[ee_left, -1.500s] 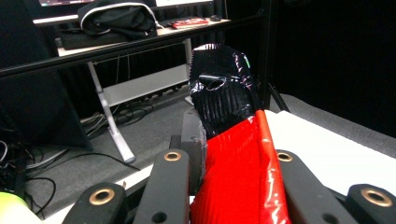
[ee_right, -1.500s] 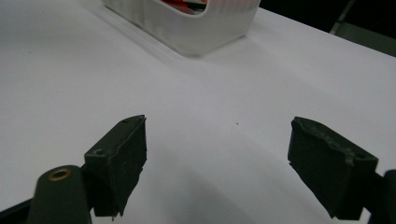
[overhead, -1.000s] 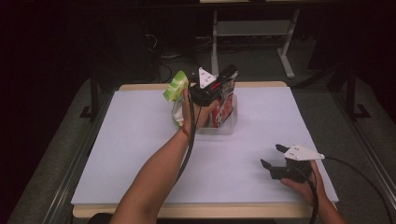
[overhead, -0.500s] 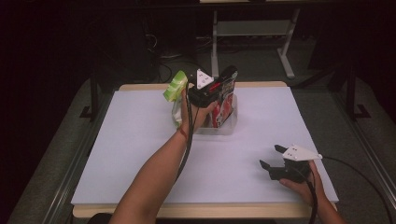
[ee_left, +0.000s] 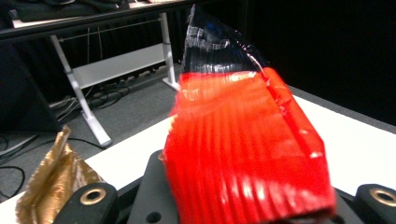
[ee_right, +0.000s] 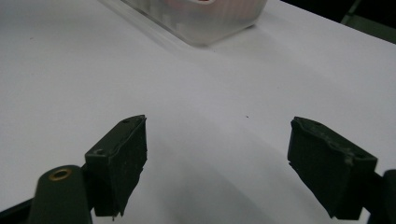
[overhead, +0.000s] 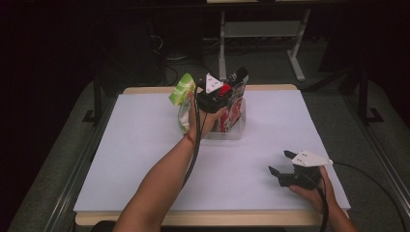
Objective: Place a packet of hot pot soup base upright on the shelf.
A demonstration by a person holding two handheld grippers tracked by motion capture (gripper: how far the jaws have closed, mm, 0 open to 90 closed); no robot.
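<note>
While apparently gripped, red packet [ee_left: 247, 154].

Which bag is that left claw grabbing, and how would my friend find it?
Look at the far edge of the white table, where a clear plastic bin sits. The left gripper holds the red snack bag over it. Its neighbours are green and gold; this one is bright red.

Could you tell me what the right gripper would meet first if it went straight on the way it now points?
Probably the clear plastic bin: the right gripper, jaws open, points across bare table toward it.
</note>
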